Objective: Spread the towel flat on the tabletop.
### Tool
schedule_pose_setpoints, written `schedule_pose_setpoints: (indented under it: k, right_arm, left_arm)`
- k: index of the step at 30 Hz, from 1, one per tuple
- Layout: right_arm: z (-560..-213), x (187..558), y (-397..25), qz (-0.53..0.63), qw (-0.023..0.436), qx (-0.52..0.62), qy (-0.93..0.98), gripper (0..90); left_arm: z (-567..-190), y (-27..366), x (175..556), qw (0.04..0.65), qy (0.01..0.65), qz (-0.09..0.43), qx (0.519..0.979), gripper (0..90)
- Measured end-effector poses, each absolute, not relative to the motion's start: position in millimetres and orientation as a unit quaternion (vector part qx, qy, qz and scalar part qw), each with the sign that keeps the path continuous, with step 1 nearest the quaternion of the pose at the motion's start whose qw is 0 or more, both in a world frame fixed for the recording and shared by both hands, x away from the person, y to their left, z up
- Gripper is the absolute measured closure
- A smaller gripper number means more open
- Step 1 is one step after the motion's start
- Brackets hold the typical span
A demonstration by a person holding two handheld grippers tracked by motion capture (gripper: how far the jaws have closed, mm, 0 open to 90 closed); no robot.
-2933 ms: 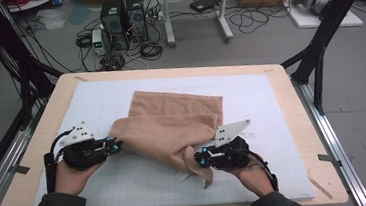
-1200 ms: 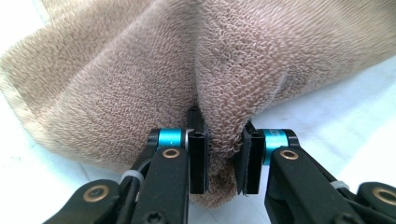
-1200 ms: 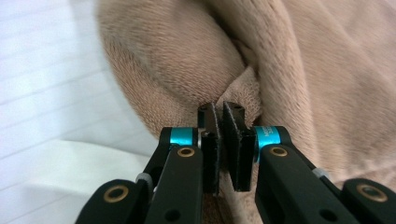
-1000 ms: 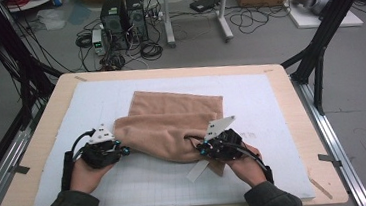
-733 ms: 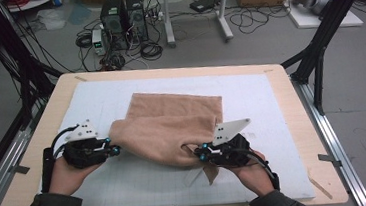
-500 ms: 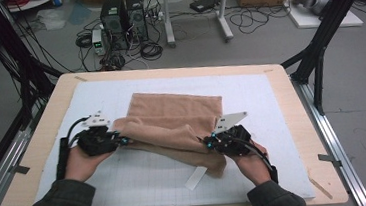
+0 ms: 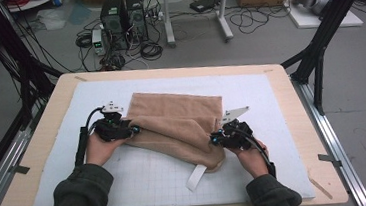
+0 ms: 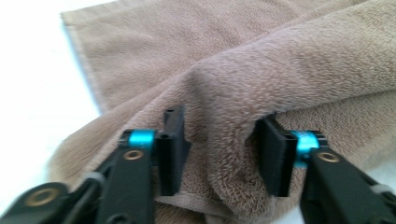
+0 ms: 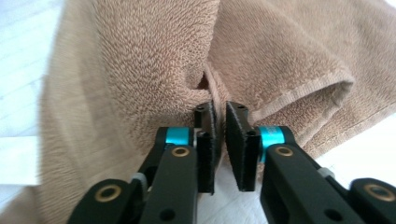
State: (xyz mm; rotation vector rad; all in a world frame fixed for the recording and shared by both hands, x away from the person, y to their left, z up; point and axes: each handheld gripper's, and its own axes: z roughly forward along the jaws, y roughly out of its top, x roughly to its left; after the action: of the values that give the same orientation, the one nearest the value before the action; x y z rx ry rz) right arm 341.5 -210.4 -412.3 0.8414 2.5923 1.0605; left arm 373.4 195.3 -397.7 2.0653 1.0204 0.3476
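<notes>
dark green sleeves [image 7: 81, 192], black tongs [image 7: 216, 139], blue collars

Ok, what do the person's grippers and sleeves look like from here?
Both the left gripper and the right gripper are black, with flat rectangular black pads and a turquoise metal collar on each jaw arm, plus brass-coloured pivot rivets. A grey three-cornered plate tops each, and a black cable trails back along each forearm. The sleeves are dark olive-grey.

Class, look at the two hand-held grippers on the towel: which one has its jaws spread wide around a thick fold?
The left hand-held gripper: its jaws stand wide apart with a bulky fold of the tan towel between them. The right hand-held gripper has jaws nearly closed on a thin edge.
</notes>
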Motion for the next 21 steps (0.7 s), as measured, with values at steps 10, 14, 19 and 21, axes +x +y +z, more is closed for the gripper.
schedule_pose_setpoints:
  k: [10, 14, 19, 21]
  right_arm:
    - [-381.9, 313.0, -217.0, 0.400, 0.129, 0.222, 0.880, 74.2]
    - [-393.2, 315.5, -211.9, 0.379, 0.118, 0.207, 0.894, 72.1]
    - [-415.7, 328.9, -207.2, 0.362, 0.067, 0.224, 0.902, 65.9]
    - [-423.4, 331.7, -203.2, 0.353, 0.061, 0.220, 0.907, 66.0]
  left_arm:
    - [-367.1, 229.7, 329.6, 0.433, 0.378, 0.155, 0.804, 50.7]
    - [-371.4, 223.8, 315.3, 0.442, 0.344, 0.129, 0.818, 59.9]
    - [-399.9, 201.6, 314.2, 0.421, 0.310, 0.093, 0.847, 61.2]
    - [-413.5, 194.4, 319.5, 0.408, 0.318, 0.092, 0.850, 57.8]
